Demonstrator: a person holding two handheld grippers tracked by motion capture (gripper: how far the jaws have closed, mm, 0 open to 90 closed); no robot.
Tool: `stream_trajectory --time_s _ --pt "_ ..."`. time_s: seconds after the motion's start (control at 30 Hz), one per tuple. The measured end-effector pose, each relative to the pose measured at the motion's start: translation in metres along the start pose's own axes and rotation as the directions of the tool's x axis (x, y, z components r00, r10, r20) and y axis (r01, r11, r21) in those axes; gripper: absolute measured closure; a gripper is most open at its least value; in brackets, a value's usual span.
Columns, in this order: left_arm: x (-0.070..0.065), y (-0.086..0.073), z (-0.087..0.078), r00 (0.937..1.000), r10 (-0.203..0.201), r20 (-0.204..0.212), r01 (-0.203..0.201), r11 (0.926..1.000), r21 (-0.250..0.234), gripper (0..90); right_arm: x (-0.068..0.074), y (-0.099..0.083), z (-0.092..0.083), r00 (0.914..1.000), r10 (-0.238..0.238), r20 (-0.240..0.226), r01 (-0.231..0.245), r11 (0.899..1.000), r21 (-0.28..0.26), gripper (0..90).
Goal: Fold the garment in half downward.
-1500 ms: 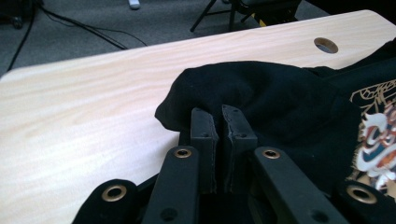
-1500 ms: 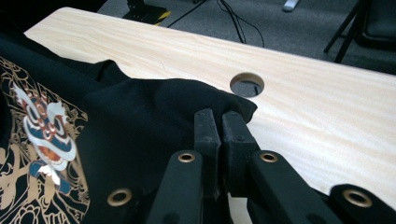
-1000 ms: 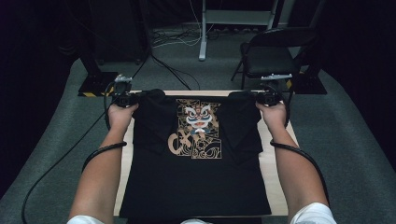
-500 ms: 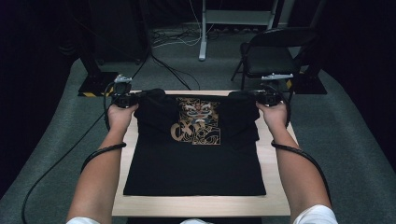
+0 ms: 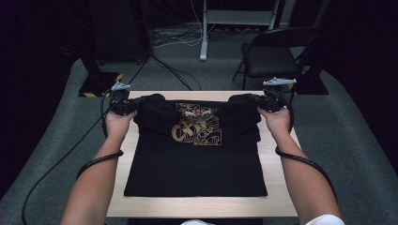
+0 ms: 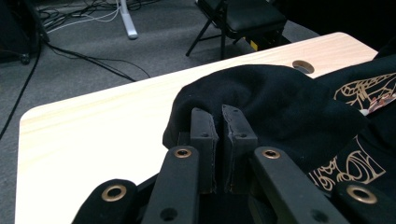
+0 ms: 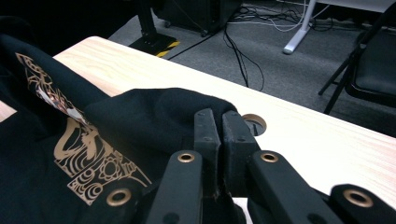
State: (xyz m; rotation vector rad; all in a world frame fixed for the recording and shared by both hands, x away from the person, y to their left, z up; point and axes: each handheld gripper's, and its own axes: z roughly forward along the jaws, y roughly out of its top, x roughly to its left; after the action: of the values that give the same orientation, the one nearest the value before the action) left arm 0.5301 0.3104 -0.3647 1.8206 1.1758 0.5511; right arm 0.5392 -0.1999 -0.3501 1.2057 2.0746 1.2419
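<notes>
On the table (image 5: 277, 187), a black T-shirt (image 5: 197, 164) lay spread flat, hem toward 6 o'clock, far part folded back toward the person so the gold print (image 5: 197, 126) sat near the fold at 12 o'clock. Left gripper (image 5: 123, 106) at roughly 10 o'clock of the shirt, jaws closed tight on a bunched fold of black cloth; left gripper view showed the fabric humped over and between the pads (image 6: 205, 135). Right gripper (image 5: 267, 103) at roughly 2 o'clock, jaws likewise pinched shut on the opposite corner of the fold; right gripper view had cloth wrapped around the jaw tips, just beside a round cable hole (image 7: 252, 122) in the tabletop. Both pinched corners sat slightly raised off the wood. Folding chair (image 5: 277, 56) stood on the grey floor beyond the table, about 1 o'clock.
</notes>
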Motion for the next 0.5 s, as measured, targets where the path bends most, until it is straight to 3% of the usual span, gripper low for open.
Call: stream_trajectory --time_s 0.5 --pt "-0.007 -0.019 -0.014 0.9990 0.015 0.043 -0.015 0.9999 -0.002 84.2 0.010 -0.018 -0.014 0.9986 -0.036 -0.039 0.036 0.999 -0.005 85.9"
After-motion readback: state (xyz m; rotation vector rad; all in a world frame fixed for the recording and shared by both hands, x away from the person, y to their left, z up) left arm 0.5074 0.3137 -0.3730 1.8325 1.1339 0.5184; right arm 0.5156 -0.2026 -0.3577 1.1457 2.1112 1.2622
